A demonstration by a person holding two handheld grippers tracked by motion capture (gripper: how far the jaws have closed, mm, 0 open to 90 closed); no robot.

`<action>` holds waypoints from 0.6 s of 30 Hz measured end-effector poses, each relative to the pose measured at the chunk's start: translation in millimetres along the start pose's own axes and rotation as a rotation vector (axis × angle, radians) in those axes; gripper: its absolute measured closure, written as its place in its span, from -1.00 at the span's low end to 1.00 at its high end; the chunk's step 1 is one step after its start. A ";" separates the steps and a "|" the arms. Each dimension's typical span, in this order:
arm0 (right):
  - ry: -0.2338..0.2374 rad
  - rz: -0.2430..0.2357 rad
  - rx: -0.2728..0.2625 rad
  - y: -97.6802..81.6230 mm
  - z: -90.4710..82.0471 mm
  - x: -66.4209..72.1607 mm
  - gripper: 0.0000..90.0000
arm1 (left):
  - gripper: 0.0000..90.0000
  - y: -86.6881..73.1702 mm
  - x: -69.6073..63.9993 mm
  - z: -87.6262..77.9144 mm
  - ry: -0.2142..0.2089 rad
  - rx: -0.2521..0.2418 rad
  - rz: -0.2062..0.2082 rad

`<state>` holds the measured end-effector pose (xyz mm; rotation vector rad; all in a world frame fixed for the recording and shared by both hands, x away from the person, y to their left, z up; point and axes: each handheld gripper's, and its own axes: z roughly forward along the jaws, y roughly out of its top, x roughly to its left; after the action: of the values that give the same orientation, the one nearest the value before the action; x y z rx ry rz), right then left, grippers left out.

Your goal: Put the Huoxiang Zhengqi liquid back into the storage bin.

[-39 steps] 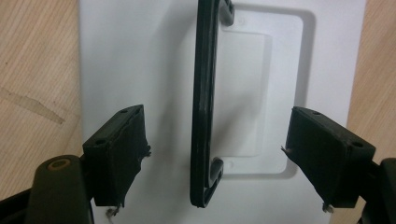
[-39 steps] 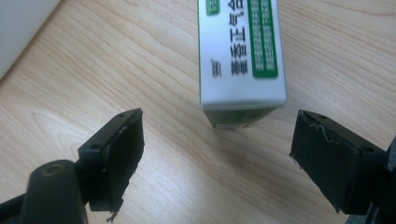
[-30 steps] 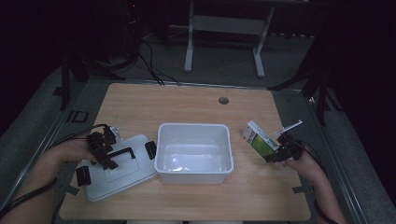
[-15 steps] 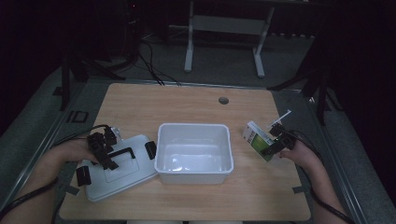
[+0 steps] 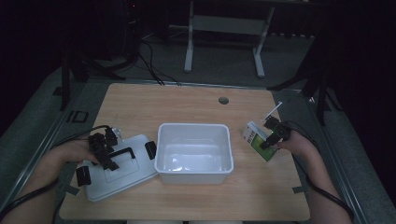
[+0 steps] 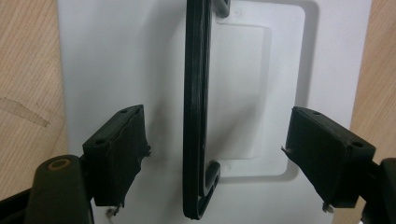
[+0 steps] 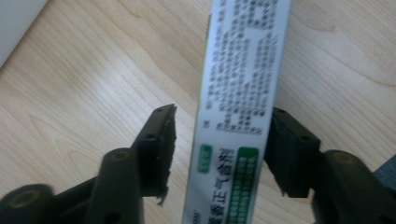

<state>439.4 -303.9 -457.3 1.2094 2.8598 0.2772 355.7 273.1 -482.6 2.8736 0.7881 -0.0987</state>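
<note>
A white lid (image 5: 116,176) with a black handle (image 5: 122,153) lies flat at the front left of the table. My left gripper (image 5: 108,157) hovers over it, open, its jaws astride the handle (image 6: 194,116) without touching it. A white and green printed box (image 5: 255,140) lies at the table's right. My right gripper (image 5: 270,136) straddles the box (image 7: 238,93). Its jaws have just been closing: the right pad (image 7: 285,154) meets the box's side, while a gap remains at the left pad (image 7: 161,149).
An empty white plastic bin (image 5: 194,176) stands in the middle of the wooden table (image 5: 187,102), between lid and box. A round cable hole (image 5: 223,100) sits near the far edge. Metal stand legs and cables lie on the dark floor behind.
My right hand has moved up and left onto the box, and its jaws have narrowed around it. The left hand, the lid and the bin have stayed still.
</note>
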 end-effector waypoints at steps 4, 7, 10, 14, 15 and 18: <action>-0.009 0.011 0.003 4.6 -1.2 -3.4 0.18 | -0.54 -1.8 0.6 -0.3 0.002 0.003 -0.002; 0.000 0.015 0.016 7.4 1.3 -4.5 0.21 | -0.54 -2.6 0.9 -0.5 0.001 0.004 -0.001; 0.002 0.010 0.023 9.0 2.8 -3.8 0.29 | -0.54 -2.8 0.8 -0.6 0.001 0.004 -0.002; -0.014 0.000 0.024 9.7 3.2 -1.8 0.31 | -0.54 -2.1 0.6 0.5 0.001 0.005 0.001; -0.016 0.005 0.023 9.4 3.3 -1.2 0.31 | -0.54 -2.0 0.4 0.8 -0.001 0.004 0.000; -0.021 0.006 0.020 9.3 3.9 -1.4 0.33 | -0.54 -1.8 0.2 1.9 -0.003 0.005 -0.001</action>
<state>447.4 -297.9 -459.6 1.2172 2.8486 0.2356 354.9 274.5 -484.7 2.8771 0.7905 -0.1059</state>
